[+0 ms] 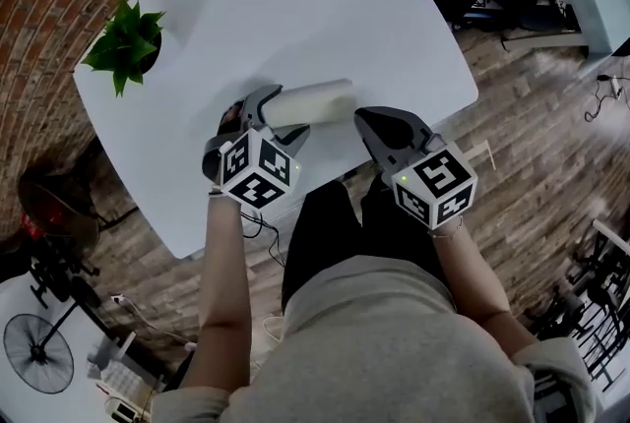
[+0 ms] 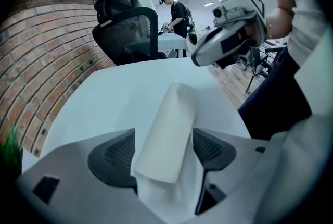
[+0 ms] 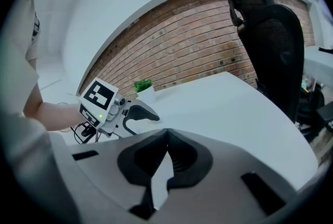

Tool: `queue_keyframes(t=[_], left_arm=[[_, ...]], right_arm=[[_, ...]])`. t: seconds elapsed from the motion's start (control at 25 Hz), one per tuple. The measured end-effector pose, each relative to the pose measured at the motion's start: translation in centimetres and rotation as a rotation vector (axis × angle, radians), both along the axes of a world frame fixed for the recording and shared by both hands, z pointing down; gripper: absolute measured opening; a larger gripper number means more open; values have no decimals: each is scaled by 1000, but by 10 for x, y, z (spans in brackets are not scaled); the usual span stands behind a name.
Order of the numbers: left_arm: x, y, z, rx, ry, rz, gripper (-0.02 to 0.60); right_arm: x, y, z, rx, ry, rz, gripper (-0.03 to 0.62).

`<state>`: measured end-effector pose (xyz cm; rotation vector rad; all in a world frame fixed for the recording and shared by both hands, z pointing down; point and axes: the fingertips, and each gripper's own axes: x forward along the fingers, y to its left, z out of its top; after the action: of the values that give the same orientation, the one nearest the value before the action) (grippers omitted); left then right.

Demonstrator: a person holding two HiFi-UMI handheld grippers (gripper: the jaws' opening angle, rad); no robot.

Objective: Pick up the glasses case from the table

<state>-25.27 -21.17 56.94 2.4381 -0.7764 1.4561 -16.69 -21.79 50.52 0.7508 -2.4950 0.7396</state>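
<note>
Currently the glasses case [image 1: 313,102] lies flat on the white table [image 1: 295,8], toward the near edge, its long side running left to right. It is a pale, smooth, rounded tube (almost the same colour as the tabletop). Its left end sits between the jaws of the left gripper [image 1: 279,114], which stand wide apart. In the left gripper view the case [image 2: 169,129] runs away from the camera between the two dark pads, with a gap on either side, so nothing is gripped yet. The right gripper [image 1: 366,121] hovers just beside the case's right end, its jaws pressed together and empty, as the right gripper view shows [image 3: 167,158]. A small potted plant [image 1: 126,42] stands well apart at the far left corner.

The step in hand looks like closing on the case. The likely trouble comes from where the jaws sit: near one end, not the middle. A lift from there could let the free end droop or the case twist in the pads. Its curved, slick shell could also squirt out if one pad lands first. A nudge from the closed right gripper might roll it toward the near edge.
</note>
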Motion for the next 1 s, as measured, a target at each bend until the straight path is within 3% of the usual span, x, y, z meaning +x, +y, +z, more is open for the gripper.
queue_keyframes(t=[0.24, 0.84, 1.0], left_arm=[[8, 5, 14, -107, 14, 135, 325], [13, -1, 20, -151, 45, 197, 324], [14, -2, 18, -142, 50, 210, 300]], right_arm=[[2, 1, 8, -9, 21, 10, -2], [8, 0, 13, -21, 26, 37, -2], [10, -2, 14, -19, 35, 48, -2]])
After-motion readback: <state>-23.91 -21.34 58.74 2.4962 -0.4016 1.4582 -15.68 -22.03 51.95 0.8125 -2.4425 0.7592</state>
